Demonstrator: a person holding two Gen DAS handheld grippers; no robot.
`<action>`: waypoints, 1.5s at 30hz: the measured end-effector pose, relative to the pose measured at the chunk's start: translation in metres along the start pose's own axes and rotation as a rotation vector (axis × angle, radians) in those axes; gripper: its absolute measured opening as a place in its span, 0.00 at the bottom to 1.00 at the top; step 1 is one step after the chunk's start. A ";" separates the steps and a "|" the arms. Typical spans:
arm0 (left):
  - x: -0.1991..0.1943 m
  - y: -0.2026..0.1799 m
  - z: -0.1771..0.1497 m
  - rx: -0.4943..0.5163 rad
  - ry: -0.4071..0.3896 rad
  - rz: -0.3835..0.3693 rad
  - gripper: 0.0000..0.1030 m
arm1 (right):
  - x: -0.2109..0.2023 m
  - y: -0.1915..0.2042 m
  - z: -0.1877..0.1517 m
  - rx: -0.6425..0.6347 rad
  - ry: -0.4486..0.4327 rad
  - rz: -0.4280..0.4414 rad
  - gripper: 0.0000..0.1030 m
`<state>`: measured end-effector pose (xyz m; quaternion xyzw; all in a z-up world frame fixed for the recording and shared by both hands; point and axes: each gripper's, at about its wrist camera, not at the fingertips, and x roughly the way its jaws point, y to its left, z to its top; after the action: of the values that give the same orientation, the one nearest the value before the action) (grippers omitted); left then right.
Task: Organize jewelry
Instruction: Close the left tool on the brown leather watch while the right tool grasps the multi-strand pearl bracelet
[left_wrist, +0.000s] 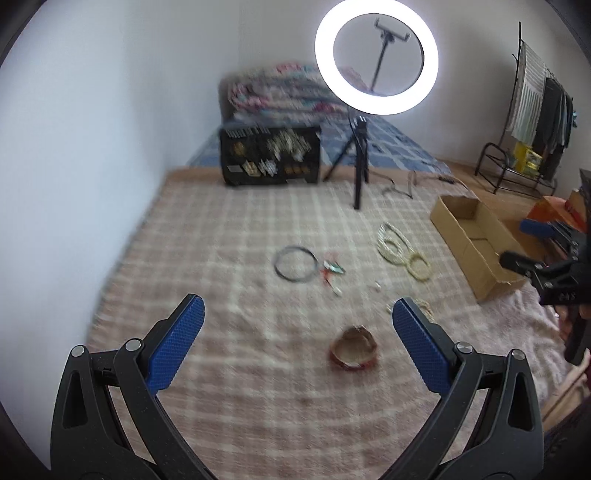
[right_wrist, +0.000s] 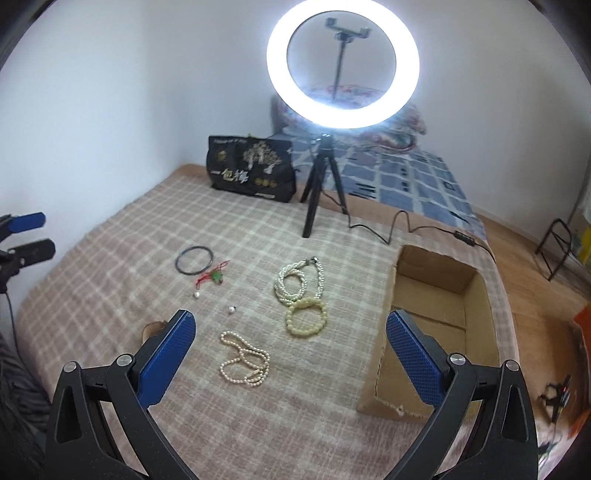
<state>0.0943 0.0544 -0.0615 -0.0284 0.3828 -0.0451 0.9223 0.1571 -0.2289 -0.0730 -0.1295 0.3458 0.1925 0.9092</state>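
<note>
Both claws, left claw (left_wrist: 297, 325) and right claw (right_wrist: 290, 338), wide, empty. Step: approach. Next: close on pearl necklace (right_wrist: 245, 360), lower centre; carry into cardboard box (right_wrist: 388, 354).

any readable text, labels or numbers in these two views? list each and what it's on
"一包梅": large pale characters on the black bag standing on the blanket.
Small line along the bag's top edge: too small to read.
Same bag in the left wrist view: blurred, unreadable.
Cardboard box: no print visible.
</note>
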 end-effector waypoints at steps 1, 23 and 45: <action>0.008 0.000 -0.003 -0.009 0.039 -0.030 1.00 | 0.005 0.000 0.004 -0.015 0.022 0.010 1.00; 0.090 -0.011 -0.035 -0.080 0.246 -0.012 1.00 | 0.167 0.024 0.031 -0.399 0.403 0.240 0.66; 0.153 0.005 -0.057 -0.233 0.446 -0.049 0.55 | 0.221 0.026 0.032 -0.455 0.534 0.288 0.52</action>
<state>0.1614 0.0421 -0.2098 -0.1334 0.5787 -0.0280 0.8041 0.3163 -0.1363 -0.2023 -0.3236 0.5339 0.3498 0.6985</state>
